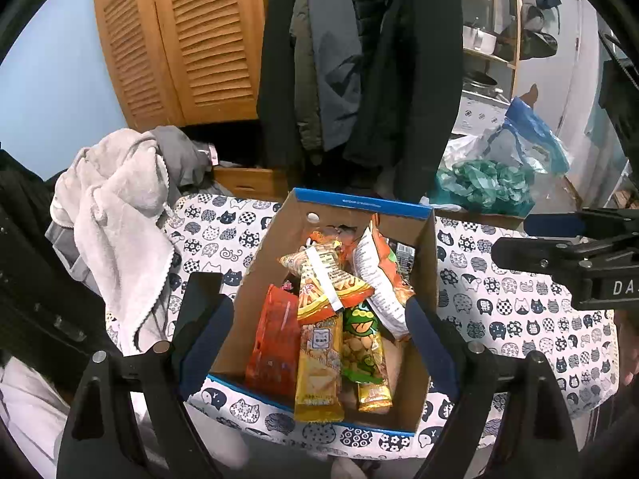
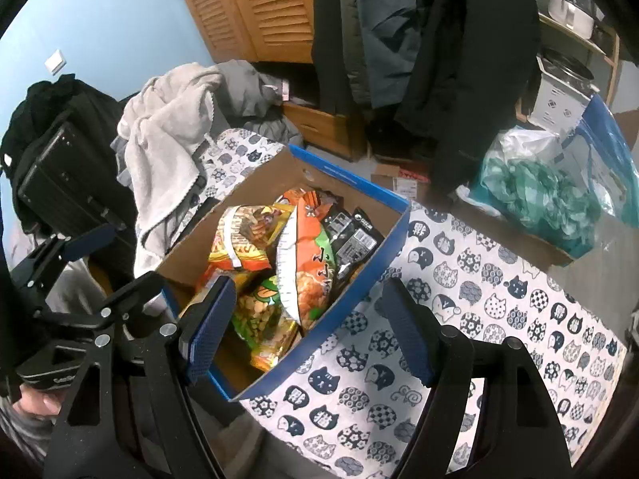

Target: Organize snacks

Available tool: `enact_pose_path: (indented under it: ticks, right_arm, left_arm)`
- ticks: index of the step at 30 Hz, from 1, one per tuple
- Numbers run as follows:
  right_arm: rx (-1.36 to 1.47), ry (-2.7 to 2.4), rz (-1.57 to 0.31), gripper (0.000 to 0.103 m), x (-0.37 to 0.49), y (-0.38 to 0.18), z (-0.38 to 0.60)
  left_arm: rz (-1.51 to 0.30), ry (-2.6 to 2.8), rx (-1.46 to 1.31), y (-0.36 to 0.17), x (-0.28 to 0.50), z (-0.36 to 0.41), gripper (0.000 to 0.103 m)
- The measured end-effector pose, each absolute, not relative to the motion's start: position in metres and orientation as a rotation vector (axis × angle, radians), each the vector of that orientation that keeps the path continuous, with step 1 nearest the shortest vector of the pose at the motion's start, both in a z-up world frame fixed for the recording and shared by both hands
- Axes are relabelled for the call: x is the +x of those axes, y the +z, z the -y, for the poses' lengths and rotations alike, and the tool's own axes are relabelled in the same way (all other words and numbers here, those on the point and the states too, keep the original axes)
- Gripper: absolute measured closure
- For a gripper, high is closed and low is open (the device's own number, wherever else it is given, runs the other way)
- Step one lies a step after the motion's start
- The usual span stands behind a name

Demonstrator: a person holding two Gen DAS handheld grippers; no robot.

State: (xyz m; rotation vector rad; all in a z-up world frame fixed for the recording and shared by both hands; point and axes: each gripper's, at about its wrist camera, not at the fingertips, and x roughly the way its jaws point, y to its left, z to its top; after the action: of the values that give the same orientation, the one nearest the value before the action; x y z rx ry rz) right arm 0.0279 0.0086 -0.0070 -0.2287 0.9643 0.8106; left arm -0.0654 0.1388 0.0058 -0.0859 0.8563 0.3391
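Now both grippers hang open and empty: the left gripper [image 1: 319, 311] sits straight above the snack packets [image 1: 339, 319] in the cardboard box [image 1: 359, 201], their length running away from it; the right gripper [image 2: 307, 319] straddles the box's right wall.

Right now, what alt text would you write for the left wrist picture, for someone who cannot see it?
An open cardboard box packed with bright snack packets sits on a cat-print cloth. Black tongs with blue pads, open and empty, frame the box from the near side. Behind hang dark coats, beside a louvred wooden door, with a pale blanket heaped at left.
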Motion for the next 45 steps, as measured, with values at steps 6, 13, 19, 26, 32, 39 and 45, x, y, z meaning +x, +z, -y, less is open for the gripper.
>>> enact_pose_path:
  ticks: [6,13,19,26,32,39,45]
  right_arm:
    - [-0.225,0.825,-0.951,0.027,0.023,-0.001,-0.007]
    - [-0.223,0.830,-0.954,0.027,0.020,0.000,-0.004]
    - [-0.216,0.831,-0.956,0.027,0.018,-0.001,0.000]
    - [-0.206,0.825,-0.966,0.027,0.020,-0.003,0.008]
    - [-0.203,0.823,-0.971,0.027,0.020,-0.004,0.012]
    - [-0.204,0.818,-0.987,0.027,0.021,-0.010,0.016]
    - [-0.201,0.817,-0.987,0.027,0.022,-0.011,0.017]
  left_arm:
    - [-0.850,0.340,-0.090,0.013,-0.072,-0.136,0.013]
    - [-0.846,0.345,-0.059,0.020,-0.074,-0.124,0.009]
    - [-0.851,0.344,-0.073,0.022,-0.076,-0.121,0.008]
    - [-0.882,0.356,-0.080,0.017,-0.077,-0.121,0.008]
    - [-0.897,0.354,-0.082,0.015,-0.078,-0.120,0.008]
    - [-0.928,0.334,-0.102,0.009,-0.074,-0.117,0.008]
    - [-0.923,0.329,-0.099,0.008,-0.072,-0.116,0.008]
